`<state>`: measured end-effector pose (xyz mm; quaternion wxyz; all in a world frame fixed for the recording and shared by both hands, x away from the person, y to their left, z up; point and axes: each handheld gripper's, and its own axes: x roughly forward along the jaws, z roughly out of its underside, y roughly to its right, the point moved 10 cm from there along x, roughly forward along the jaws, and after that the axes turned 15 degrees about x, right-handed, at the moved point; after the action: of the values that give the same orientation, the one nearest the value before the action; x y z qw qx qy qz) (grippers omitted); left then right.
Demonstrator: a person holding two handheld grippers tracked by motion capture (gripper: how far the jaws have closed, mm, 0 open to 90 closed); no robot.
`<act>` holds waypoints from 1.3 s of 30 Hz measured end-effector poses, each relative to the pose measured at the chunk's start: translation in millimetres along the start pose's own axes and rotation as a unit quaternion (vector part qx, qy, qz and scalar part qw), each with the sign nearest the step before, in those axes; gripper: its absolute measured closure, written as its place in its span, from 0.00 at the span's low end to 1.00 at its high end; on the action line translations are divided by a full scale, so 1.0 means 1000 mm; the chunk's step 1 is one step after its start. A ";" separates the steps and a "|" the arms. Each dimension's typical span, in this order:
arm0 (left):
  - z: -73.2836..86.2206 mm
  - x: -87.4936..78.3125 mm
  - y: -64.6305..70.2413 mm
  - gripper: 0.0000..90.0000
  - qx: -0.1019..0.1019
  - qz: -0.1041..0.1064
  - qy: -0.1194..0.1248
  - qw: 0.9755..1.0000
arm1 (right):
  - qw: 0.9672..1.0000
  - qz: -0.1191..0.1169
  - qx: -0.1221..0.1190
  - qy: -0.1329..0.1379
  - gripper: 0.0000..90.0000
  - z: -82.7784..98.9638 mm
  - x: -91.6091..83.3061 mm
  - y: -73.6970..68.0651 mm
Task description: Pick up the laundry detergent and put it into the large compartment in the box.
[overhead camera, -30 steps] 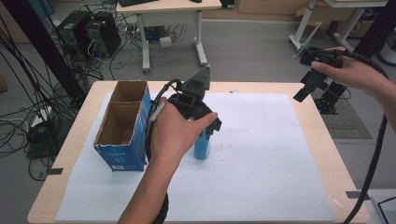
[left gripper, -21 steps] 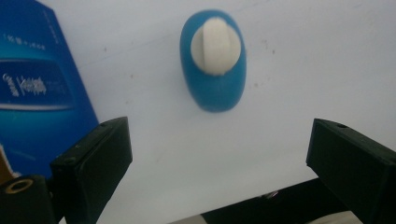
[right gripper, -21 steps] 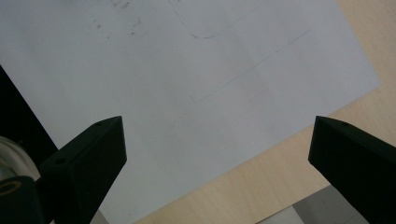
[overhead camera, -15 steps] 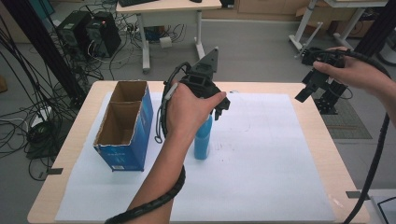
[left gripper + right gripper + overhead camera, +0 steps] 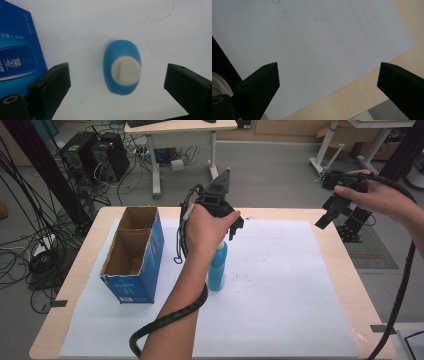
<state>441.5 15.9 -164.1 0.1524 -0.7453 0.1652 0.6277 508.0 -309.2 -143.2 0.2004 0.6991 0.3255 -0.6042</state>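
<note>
Blue bottle (image 5: pixel 122 67), white cap, upright on paper-covered table (image 5: pixel 300 285); blue carton (image 5: pixel 134 255), white print unreadable. Left gripper (image 5: pixel 117 82) and right gripper (image 5: pixel 329 82): jaws wide, empty.

The right tongs (image 5: pixel 328 82) are being held with both black jaws spread wide apart, nothing between them. Below them, a white paper sheet (image 5: pixel 312 45) is being seen spread over the wooden desk (image 5: pixel 352 100) (faint pencil lines and a few dark specks are marking it). The sheet's corner is lying toward the right, bare wood showing beyond it.
</note>
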 end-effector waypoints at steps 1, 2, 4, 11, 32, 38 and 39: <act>-0.001 0.001 0.001 0.08 0.002 0.000 -0.002 1.000 | 1.000 0.000 -0.001 0.001 0.05 0.000 0.000 0.000; -0.003 0.003 0.002 0.08 0.002 0.002 -0.003 1.000 | 1.000 -0.001 -0.002 0.002 0.05 0.000 0.000 0.000; -0.005 0.005 0.004 0.08 0.003 -0.001 -0.006 1.000 | 1.000 -0.001 -0.001 0.004 0.05 0.000 -0.001 0.000; -0.009 0.016 0.007 0.09 -0.003 -0.004 -0.013 1.000 | 1.000 -0.001 -0.003 0.005 0.05 0.001 -0.001 -0.001; -0.002 0.046 0.008 0.09 -0.020 -0.003 -0.022 1.000 | 1.000 -0.003 -0.003 0.007 0.05 0.003 0.000 0.000; -0.002 0.050 0.009 0.12 -0.021 0.002 -0.022 1.000 | 1.000 -0.006 -0.001 0.010 0.05 0.003 -0.001 -0.001; -0.002 0.051 0.010 0.12 -0.020 0.002 -0.023 1.000 | 1.000 -0.005 -0.003 0.010 0.05 0.003 -0.001 -0.001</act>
<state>447.1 3.4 -214.3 0.1400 -0.7331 0.1502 0.6484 505.5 -310.7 -142.9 0.1961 0.7026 0.3331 -0.5974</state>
